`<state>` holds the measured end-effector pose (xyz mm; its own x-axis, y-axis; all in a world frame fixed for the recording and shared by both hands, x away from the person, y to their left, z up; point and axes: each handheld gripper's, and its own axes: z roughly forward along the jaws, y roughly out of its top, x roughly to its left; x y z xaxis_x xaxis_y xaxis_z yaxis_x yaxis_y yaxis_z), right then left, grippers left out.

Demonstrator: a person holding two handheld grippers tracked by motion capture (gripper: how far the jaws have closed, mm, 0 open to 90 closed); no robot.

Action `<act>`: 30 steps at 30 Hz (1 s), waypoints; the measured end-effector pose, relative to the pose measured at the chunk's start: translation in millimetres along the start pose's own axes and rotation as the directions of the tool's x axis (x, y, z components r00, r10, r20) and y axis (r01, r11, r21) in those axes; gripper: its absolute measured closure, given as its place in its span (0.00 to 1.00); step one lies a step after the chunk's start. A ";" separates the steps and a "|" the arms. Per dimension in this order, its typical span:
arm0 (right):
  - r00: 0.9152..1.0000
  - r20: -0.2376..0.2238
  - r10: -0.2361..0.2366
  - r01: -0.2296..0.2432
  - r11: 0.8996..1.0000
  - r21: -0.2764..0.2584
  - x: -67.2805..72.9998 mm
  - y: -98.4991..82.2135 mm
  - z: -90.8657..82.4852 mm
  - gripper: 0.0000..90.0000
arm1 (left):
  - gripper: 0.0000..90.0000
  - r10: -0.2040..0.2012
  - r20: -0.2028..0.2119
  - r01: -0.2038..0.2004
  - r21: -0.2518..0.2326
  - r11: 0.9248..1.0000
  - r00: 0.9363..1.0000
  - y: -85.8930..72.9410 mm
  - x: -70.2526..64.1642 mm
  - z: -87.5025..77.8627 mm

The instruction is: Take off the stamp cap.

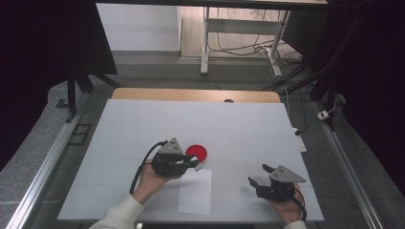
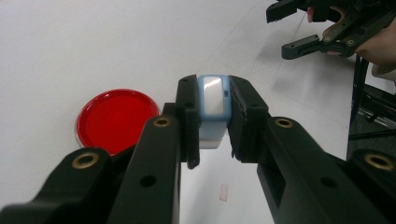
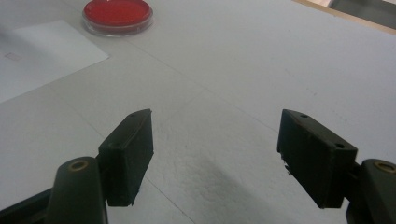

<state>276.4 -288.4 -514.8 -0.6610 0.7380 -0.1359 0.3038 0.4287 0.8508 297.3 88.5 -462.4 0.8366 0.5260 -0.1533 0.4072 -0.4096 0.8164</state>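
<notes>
The left hand-held gripper (image 2: 214, 123) is pinching a small pale blue block (image 2: 213, 109) with a shiny face, clamped upright between its two black pads. In the high view it hovers just beside the red dish (image 1: 197, 152), on the dish's near side and over the far edge of the white paper sheet (image 1: 196, 193). The grip looks shallow: the block sits right at the pad tips, so a slight easing of the squeeze, or a jolt of the hand, could let it slide down and drop onto the sheet or strike the dish's rim. A tilt of the wrist could also twist the smooth block between the pads. The right hand-held gripper (image 1: 258, 177) stands spread wide with nothing between its pads, well apart from the red dish toward the right of the white counter (image 1: 143, 124). Reaching across from there, it could knock the left one and jar the block loose.
</notes>
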 end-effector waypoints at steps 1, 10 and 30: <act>1.000 0.007 -0.003 0.002 1.000 0.004 0.8 1.1 -0.1 0.30 | 0.84 0.001 0.002 -0.001 0.001 1.000 1.000 0.0 0.3 0.1; 1.000 0.009 0.016 -0.016 1.000 -0.005 8.8 9.2 8.8 0.31 | 0.84 -0.021 0.037 0.022 -0.040 0.999 0.999 1.4 8.5 -8.4; 1.000 -0.010 0.006 -0.006 1.000 -0.015 29.9 29.8 20.3 0.33 | 0.84 -0.012 0.028 0.013 -0.024 1.000 1.000 2.4 7.3 -4.7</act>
<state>279.6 -243.0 -503.8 -0.6660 0.7352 -0.1259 0.2975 0.4165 0.8591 302.7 94.9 -458.9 0.8413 0.5101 -0.1789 0.4091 -0.3845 0.8276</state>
